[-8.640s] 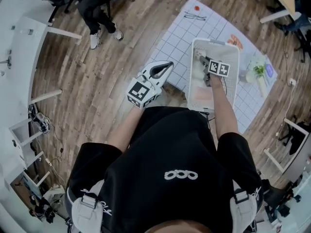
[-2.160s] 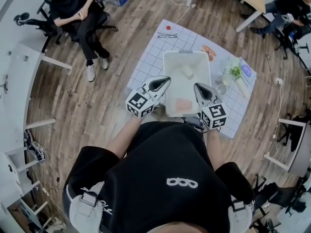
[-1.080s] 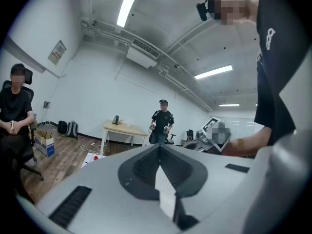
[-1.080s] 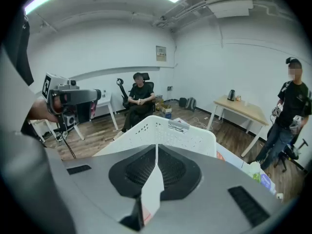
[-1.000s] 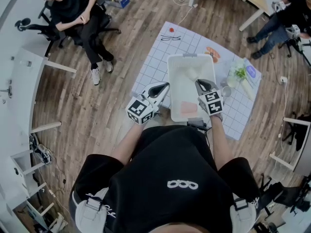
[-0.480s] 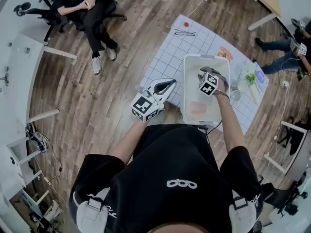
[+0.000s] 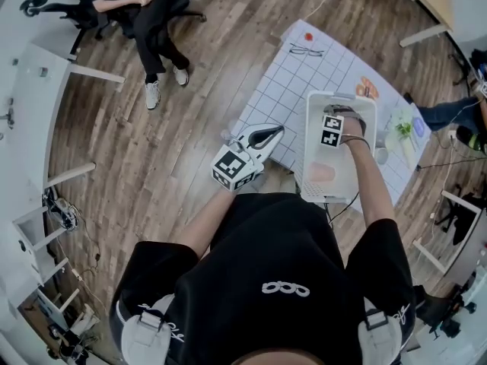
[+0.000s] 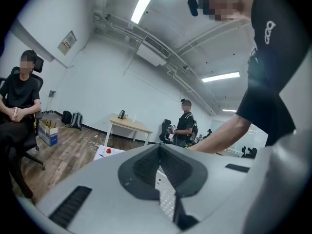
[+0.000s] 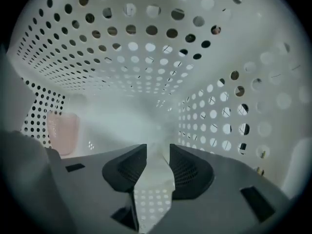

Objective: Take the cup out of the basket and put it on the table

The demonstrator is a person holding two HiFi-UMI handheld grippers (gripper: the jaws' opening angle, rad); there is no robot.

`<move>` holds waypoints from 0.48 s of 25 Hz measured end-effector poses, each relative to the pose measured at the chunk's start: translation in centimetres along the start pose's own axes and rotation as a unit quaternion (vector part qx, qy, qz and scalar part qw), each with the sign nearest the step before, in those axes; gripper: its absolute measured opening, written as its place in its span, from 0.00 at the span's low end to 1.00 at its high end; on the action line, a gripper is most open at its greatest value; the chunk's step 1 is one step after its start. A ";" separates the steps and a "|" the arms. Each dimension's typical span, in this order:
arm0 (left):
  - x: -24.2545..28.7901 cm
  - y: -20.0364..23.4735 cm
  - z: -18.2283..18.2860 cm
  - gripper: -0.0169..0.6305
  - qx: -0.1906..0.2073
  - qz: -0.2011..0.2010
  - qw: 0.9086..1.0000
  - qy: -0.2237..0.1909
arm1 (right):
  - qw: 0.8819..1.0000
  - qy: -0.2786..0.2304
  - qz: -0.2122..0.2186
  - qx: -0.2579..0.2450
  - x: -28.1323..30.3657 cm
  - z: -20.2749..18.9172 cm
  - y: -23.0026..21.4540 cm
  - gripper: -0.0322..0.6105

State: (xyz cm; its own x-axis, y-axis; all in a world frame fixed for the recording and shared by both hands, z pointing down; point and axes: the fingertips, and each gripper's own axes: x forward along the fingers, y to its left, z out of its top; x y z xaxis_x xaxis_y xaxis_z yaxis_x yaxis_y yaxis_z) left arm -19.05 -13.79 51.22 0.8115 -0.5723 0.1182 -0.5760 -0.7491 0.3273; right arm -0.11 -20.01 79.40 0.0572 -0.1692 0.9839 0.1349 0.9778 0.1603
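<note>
A white perforated basket [image 7: 313, 147] stands on a grid mat. My right gripper [image 7: 338, 122] points straight down inside it, and its jaws have just been opening. In the right gripper view the right gripper [image 9: 157, 152] is open, with only the basket's [image 9: 146, 57] dotted floor showing through the gap. A pale, hazy shape [image 9: 148, 118] lies just ahead of the tips; I cannot tell whether it is the cup. A pink thing [image 9: 61, 130] rests against the left wall [image 7: 323, 173]. My left gripper [image 7: 272, 133] hangs shut and empty outside the basket, to its left [image 8: 159, 151].
The grid mat [image 7: 304, 67] carries glasses [image 7: 304, 28] and a small red thing [image 7: 307, 15] at its far end, and green items [image 7: 404, 112] right of the basket. A seated person [image 7: 144, 6] is at the top left, a white desk [image 7: 38, 74] at the left.
My right gripper has dropped from above the basket's near rim down into the basket, rolling as it went, and its jaws have parted. The left gripper has shifted slightly and stays shut.
</note>
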 end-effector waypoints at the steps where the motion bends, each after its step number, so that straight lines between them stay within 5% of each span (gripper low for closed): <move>1: -0.1 0.3 0.1 0.04 0.000 0.000 1.000 0.001 | 1.000 0.010 0.005 -0.002 0.4 -0.2 -0.1 0.26; 12: 0.1 2.1 0.8 0.04 0.003 -0.004 1.000 0.008 | 0.996 0.046 0.071 0.026 1.5 -2.4 2.0 0.18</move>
State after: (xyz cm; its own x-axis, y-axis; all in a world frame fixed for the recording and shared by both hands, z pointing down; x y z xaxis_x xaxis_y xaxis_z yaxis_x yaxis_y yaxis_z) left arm -20.23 -15.73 51.22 0.8181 -0.5599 0.1312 -0.5693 -0.7563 0.3225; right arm 2.57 -18.65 81.05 0.1626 -0.0373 0.9860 0.0678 0.9973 0.0266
